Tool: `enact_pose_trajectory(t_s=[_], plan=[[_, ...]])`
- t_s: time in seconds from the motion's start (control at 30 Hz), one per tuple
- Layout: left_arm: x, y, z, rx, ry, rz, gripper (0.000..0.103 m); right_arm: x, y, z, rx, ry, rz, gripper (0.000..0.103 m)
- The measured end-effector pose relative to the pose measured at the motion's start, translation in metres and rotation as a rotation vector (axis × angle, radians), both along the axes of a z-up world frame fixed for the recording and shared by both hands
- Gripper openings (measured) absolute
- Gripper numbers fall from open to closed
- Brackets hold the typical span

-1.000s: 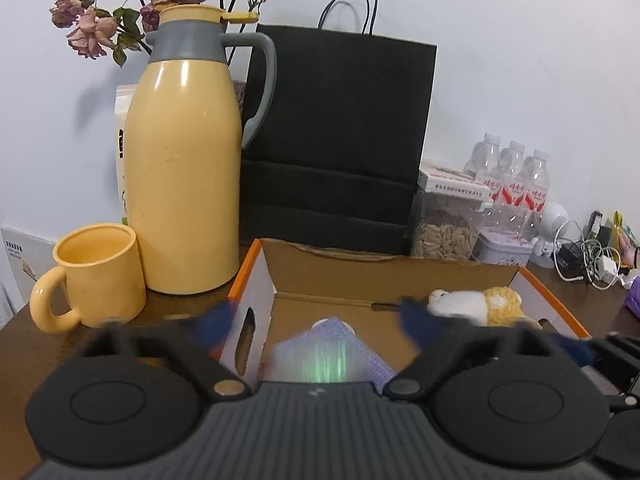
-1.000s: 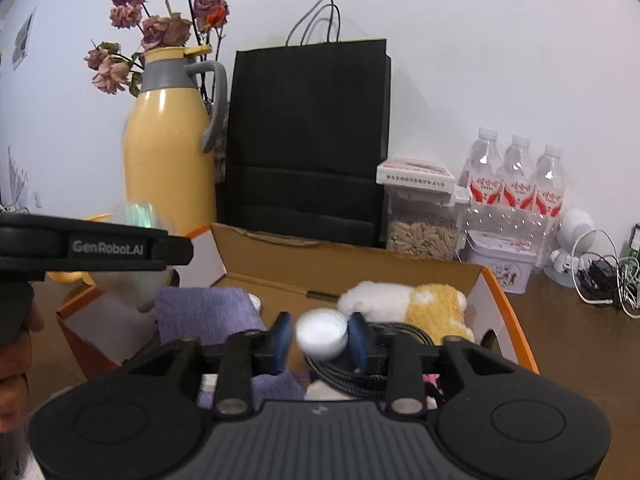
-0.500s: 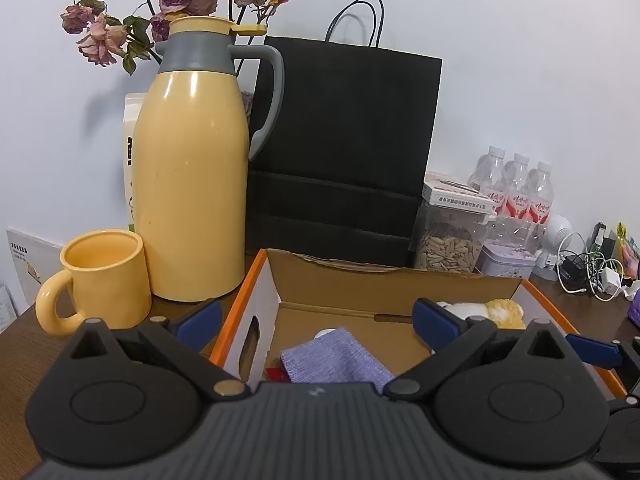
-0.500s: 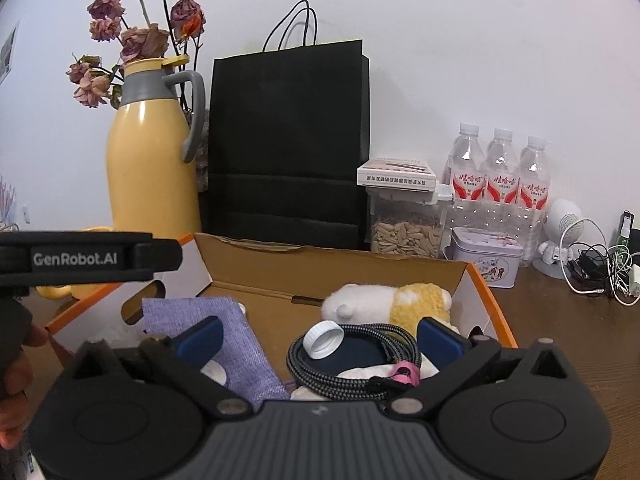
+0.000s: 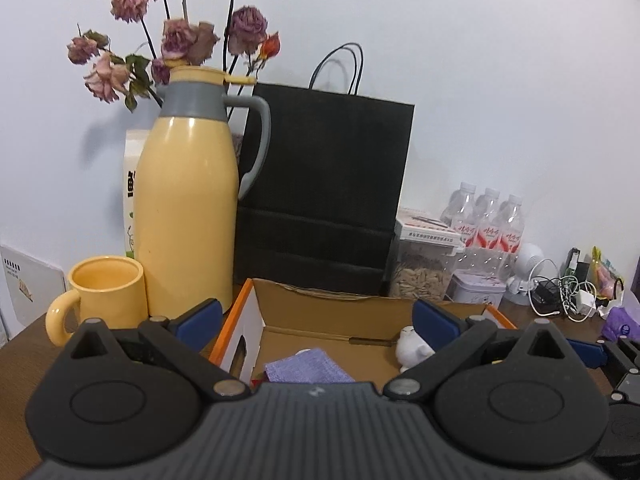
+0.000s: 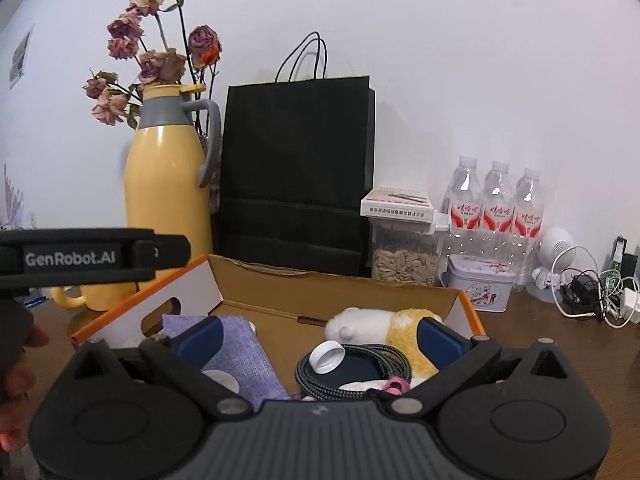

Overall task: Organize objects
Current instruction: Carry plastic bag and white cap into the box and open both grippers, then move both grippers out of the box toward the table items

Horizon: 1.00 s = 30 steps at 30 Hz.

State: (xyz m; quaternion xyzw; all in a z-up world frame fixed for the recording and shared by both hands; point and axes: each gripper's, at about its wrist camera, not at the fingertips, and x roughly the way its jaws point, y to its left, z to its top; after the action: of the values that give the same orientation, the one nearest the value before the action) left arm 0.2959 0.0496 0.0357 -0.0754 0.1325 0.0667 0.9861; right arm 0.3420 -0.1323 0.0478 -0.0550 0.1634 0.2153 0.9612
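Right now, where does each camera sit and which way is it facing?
Left wrist: on the left gripper, open, facing the cardboard box, yellow jug and mug.
Right wrist: on the right gripper, open, above the box's bottle cap and cable; a hand shows left.
Shared: box, jug, black bag.

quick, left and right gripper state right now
left gripper: open, holding nothing
right gripper: open, holding nothing; white bottle cap lies loose in the cardboard box
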Motion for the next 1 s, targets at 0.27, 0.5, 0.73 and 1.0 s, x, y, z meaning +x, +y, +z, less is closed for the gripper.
enact_pose_trajectory(t_s=[0.27,0.5,0.73,1.0], plan=[[-0.029,-0.004,-0.001,0.016,-0.013,-0.026,0.103,-0.026,-0.016,0.001,-0.022,-0.007,-0.020,0.103],[-0.059,-0.010,-0.020,0.055,-0.012,-0.035,0.103,-0.054,-0.032,-0.006,-0.013,-0.018,-0.030,0.103],[-0.083,-0.018,-0.035,0.073,-0.002,-0.052,0.103,-0.078,-0.047,-0.021,-0.013,0.014,-0.031,0.103],[-0.102,-0.016,-0.046,0.067,0.031,-0.041,0.103,-0.098,-0.060,-0.038,-0.025,0.066,-0.036,0.103]])
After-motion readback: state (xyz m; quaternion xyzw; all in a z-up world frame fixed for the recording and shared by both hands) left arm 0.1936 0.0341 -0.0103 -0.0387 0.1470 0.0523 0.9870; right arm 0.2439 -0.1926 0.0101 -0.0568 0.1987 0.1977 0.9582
